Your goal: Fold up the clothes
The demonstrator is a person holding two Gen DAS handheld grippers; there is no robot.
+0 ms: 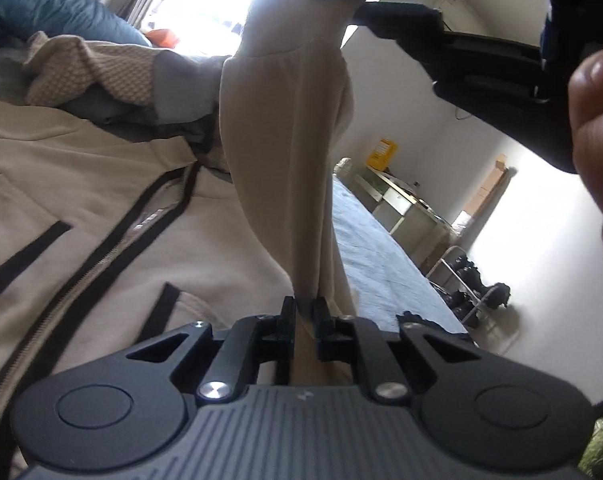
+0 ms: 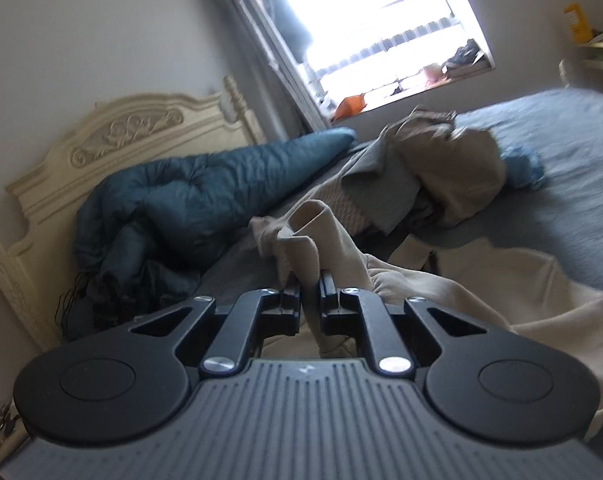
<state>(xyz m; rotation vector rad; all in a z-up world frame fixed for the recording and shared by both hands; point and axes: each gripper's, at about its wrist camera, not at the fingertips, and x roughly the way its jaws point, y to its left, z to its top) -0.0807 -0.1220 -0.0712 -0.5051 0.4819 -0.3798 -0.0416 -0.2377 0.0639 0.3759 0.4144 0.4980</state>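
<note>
A beige zip jacket with black trim lies spread on the bed. Its sleeve is lifted and stretched between my two grippers. My left gripper is shut on the lower part of the sleeve. My right gripper shows at the top of the left wrist view, pinching the sleeve near its cuff. In the right wrist view my right gripper is shut on the beige sleeve, whose open cuff stands above the fingers. The jacket body lies below to the right.
A heap of unfolded clothes lies on the blue bed cover. A teal quilt is bunched against the carved headboard. A window is behind. A desk and shoe rack stand beyond the bed.
</note>
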